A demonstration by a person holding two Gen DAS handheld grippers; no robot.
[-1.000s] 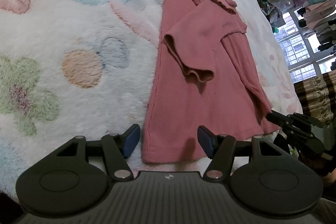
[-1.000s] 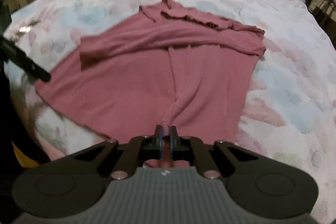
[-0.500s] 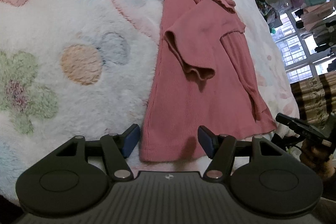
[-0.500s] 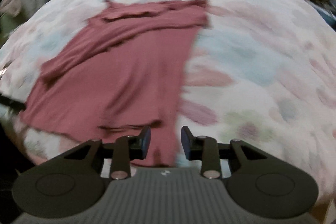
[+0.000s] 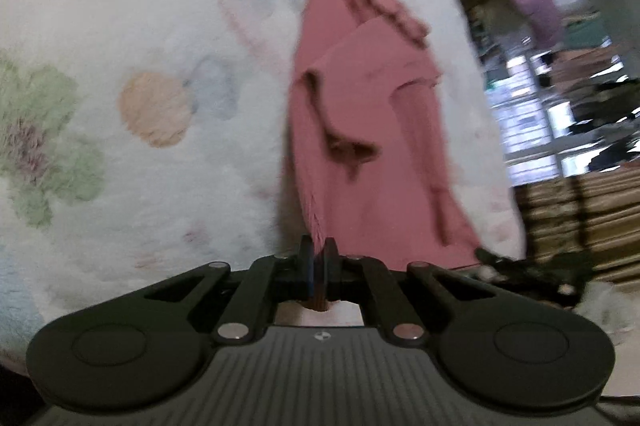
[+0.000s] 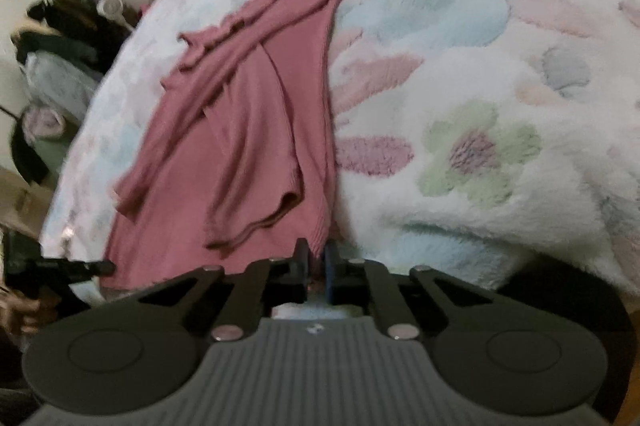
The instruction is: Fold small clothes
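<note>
The pink top lies mid-frame on the fluffy blanket, sleeves already folded in. The left gripper and right gripper each pinch its hem; the lengthwise fold remains.

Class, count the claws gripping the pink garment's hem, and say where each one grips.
2. The left claw pinches the pink garment at one bottom corner of its hem; the right claw pinches another. No others are visible.
</note>
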